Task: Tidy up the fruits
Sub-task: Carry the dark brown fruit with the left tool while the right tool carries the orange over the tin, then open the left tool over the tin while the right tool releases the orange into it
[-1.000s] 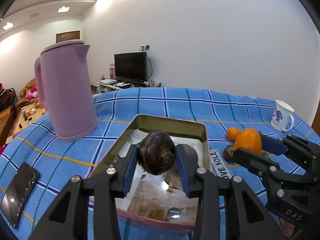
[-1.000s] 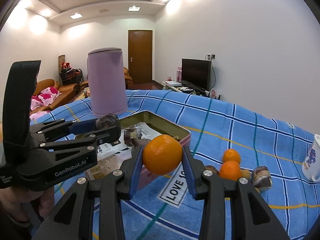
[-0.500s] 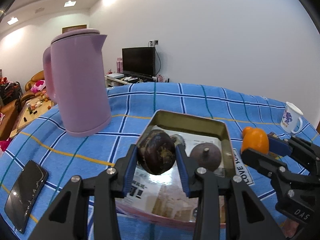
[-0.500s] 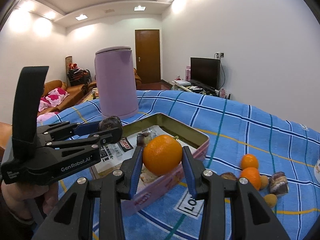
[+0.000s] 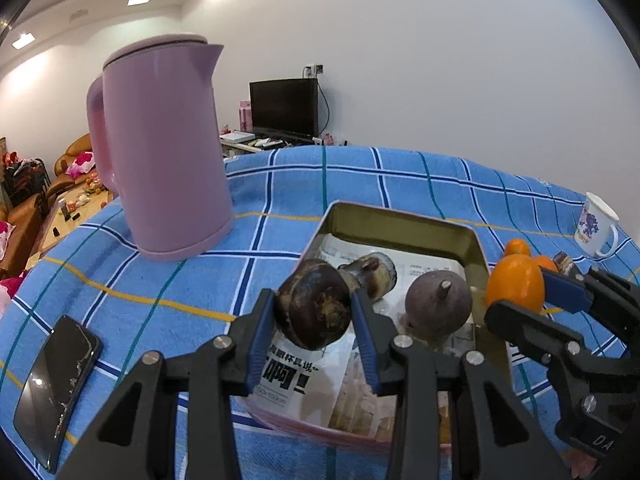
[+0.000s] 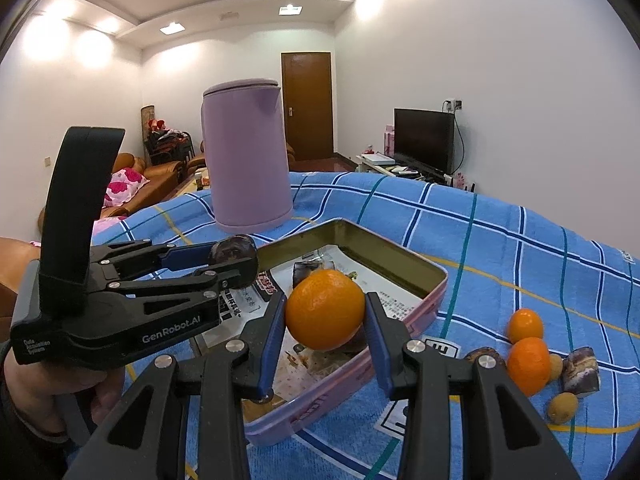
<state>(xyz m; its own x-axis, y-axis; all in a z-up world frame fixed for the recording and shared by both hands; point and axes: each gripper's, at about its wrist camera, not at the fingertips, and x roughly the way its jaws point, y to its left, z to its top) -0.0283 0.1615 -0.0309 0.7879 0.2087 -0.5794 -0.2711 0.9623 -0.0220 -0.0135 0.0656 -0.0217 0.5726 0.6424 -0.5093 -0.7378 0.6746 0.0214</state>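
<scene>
A blue checked cloth [image 5: 360, 184] covers the table; at ten o'clock in the left wrist view stands a tall lilac plastic kettle [image 5: 164, 148], and at centre lies an open rectangular pink tin [image 5: 404, 228] lined with printed paper, holding a round dark purple fruit [image 5: 438, 308]. The left gripper [image 5: 314, 316] is clamped on a dark brown mangosteen-like fruit [image 5: 314, 310] over the tin; the right gripper [image 6: 325, 316] is clamped on a round orange [image 6: 325, 310] above the tin's near rim. At four o'clock in the right wrist view, two small oranges [image 6: 528, 360] lie on the cloth.
</scene>
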